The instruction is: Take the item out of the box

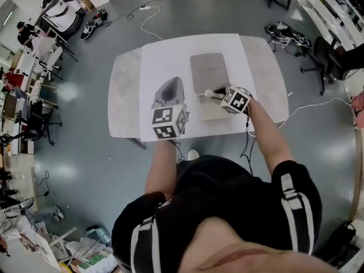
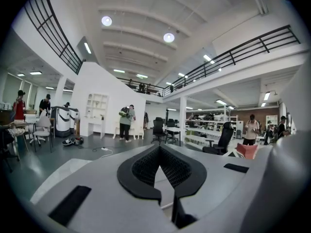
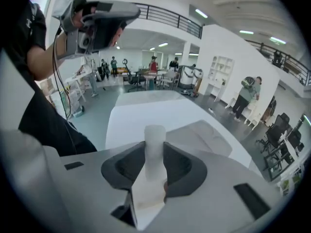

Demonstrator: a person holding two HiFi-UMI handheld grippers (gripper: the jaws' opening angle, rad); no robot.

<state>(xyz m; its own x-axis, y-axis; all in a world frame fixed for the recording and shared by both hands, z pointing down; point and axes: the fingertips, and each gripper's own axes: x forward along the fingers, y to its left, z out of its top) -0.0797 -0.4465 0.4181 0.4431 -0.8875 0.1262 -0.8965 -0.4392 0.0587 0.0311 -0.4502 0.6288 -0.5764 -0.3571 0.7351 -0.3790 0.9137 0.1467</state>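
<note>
A grey box (image 1: pixel 209 70) lies open on the white sheet (image 1: pixel 165 61) that covers the middle of the table; it shows in the right gripper view as the box (image 3: pixel 210 134) beyond the jaws. My right gripper (image 1: pixel 215 94) hangs over the box's near part, shut on a white cylinder-shaped item (image 1: pixel 209 92). In the right gripper view the item (image 3: pixel 155 137) stands up between the dark pads of the right gripper (image 3: pixel 154 154), raised off the table. My left gripper (image 1: pixel 171 84) rests to the left of the box. Its pads meet at the tip of the left gripper (image 2: pixel 159 149) with nothing between them.
The table (image 1: pixel 122 95) shows pale stone on both sides of the sheet. Cables lie on the floor beyond its far edge (image 1: pixel 149 16). An office chair (image 1: pixel 327 58) stands at the right, and desks and people crowd the left side of the hall.
</note>
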